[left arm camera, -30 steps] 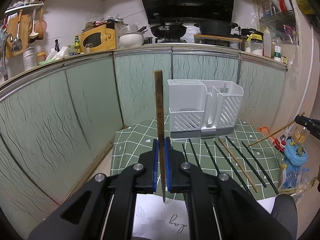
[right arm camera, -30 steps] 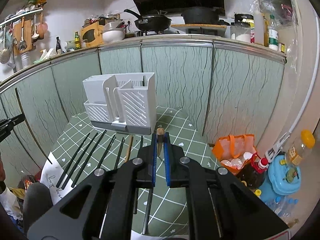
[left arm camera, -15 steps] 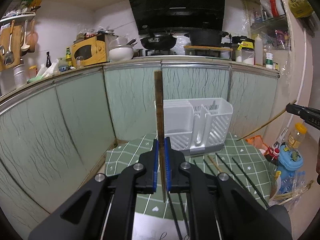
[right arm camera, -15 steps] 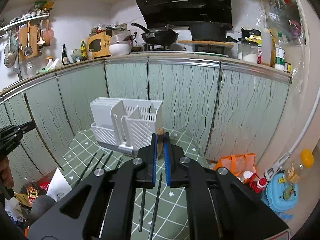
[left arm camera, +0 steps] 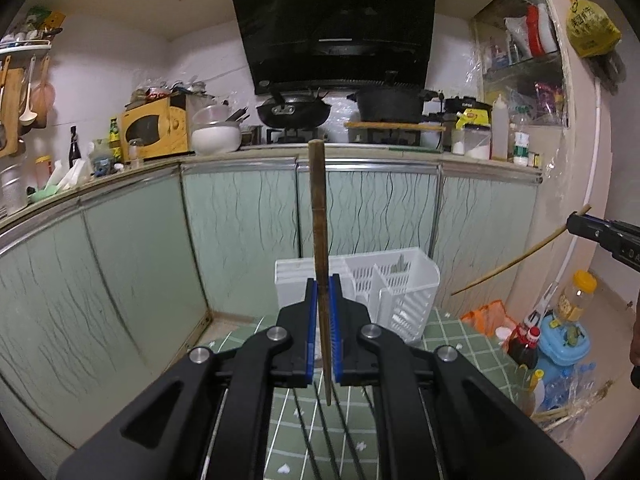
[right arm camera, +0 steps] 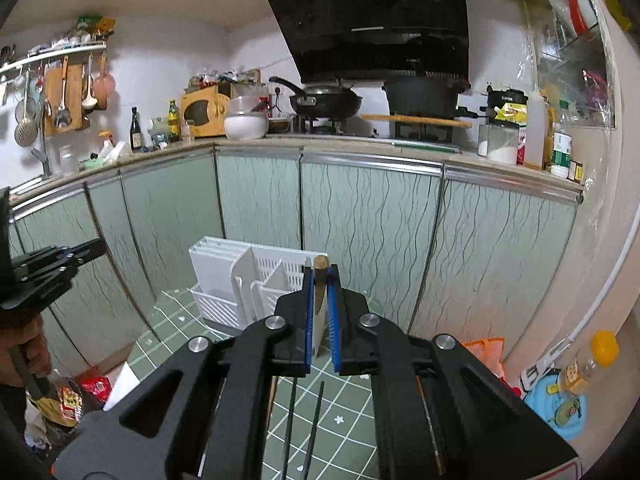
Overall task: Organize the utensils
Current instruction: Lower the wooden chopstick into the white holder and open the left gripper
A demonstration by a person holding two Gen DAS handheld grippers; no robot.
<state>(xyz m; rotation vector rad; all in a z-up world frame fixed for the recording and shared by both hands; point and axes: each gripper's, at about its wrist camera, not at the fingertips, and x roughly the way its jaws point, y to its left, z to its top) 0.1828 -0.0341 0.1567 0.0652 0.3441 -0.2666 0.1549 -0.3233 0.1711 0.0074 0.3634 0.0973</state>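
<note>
My left gripper [left arm camera: 324, 292] is shut on a brown wooden chopstick [left arm camera: 319, 216] that stands upright between its blue pads, high above the table. My right gripper [right arm camera: 320, 284] is shut on another wooden chopstick [right arm camera: 320, 276], seen end-on; in the left wrist view it [left arm camera: 516, 260] slants down-left from the right gripper [left arm camera: 576, 220]. The white slotted utensil holder [left arm camera: 384, 284] stands at the back of the green checked table [left arm camera: 460, 336]; it also shows in the right wrist view [right arm camera: 256, 276]. Several black chopsticks [right arm camera: 312, 432] lie on the cloth below the grippers.
Green cabinet fronts [left arm camera: 240, 232] and a cluttered kitchen counter [left arm camera: 360, 148] run behind the table. Bottles and a blue container [left arm camera: 560, 340] stand on the floor at the right, by an orange bag [right arm camera: 480, 352]. The left gripper shows in the right wrist view [right arm camera: 52, 268].
Both grippers have risen and tilted up with their chopsticks. The table and holder have dropped lower in both views, and the loose chopsticks are now mostly hidden under the gripper bodies.
</note>
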